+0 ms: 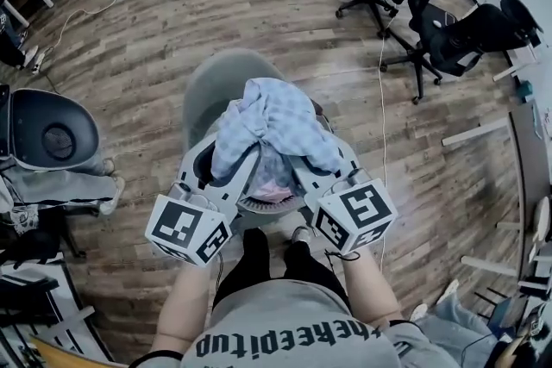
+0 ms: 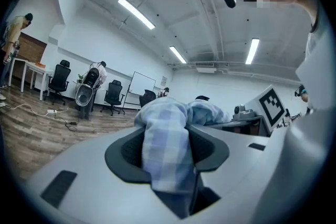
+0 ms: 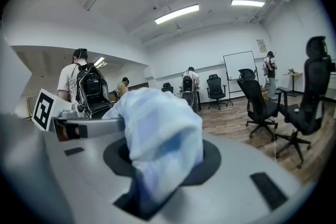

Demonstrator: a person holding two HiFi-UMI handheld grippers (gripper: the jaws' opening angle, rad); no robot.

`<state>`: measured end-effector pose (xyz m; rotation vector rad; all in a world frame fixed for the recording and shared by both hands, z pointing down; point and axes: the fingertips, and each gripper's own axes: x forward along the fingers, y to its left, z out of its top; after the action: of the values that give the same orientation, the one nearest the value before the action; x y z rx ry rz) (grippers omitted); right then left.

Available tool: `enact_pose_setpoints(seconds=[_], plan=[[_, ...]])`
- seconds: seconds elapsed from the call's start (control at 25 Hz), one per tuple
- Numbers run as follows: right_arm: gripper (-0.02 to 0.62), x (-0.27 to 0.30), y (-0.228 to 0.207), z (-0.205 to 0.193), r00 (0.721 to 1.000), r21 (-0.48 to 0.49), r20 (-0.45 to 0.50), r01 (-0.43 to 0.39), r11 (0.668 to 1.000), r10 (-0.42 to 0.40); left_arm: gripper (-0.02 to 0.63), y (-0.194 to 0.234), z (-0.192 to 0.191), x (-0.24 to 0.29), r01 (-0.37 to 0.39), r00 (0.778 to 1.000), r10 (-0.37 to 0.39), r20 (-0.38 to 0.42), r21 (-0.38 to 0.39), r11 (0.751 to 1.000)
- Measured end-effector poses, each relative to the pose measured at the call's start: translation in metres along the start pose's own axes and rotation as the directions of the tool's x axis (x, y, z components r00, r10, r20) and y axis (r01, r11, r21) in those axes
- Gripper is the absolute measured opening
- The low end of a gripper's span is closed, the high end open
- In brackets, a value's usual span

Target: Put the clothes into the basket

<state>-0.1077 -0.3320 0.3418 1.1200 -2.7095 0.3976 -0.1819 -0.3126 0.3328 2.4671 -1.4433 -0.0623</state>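
you're mid-carry: the left gripper (image 2: 167,150) and right gripper (image 3: 157,162) each clamp a fold of the blue checked shirt (image 1: 272,121), which is bunched just above the basket (image 1: 269,206) at 12 o'clock. next, lower it inside, then release. the office chairs (image 1: 405,4) at 2 o'clock are well apart, so nothing seems to block you.

The garment (image 1: 272,121), a light blue-and-white check, hung bunched in a loose heap. One end was clamped in the jaws of the left gripper (image 2: 168,147), the other in the right gripper (image 3: 160,157). Below it showed the basket (image 1: 269,204), a ribbed round rim, with pink cloth (image 1: 278,182) just above that rim.
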Motion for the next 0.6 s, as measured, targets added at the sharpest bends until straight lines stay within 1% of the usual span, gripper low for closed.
enact_pose_setpoints(seconds=[0.28, 0.6], plan=[[0.149, 0.012, -0.009, -0.027, 0.997, 0.037, -0.049, 0.058, 0.998, -0.056, 0.193, 0.014, -0.027, 0.011, 0.043, 0.997, -0.045, -0.063, -0.034, 0.999], [0.149, 0.024, -0.017, -0.06, 0.99, 0.086, -0.104, 0.1, 0.991, -0.09, 0.193, 0.027, -0.059, 0.02, 0.064, 0.989, -0.072, -0.128, -0.069, 0.996]])
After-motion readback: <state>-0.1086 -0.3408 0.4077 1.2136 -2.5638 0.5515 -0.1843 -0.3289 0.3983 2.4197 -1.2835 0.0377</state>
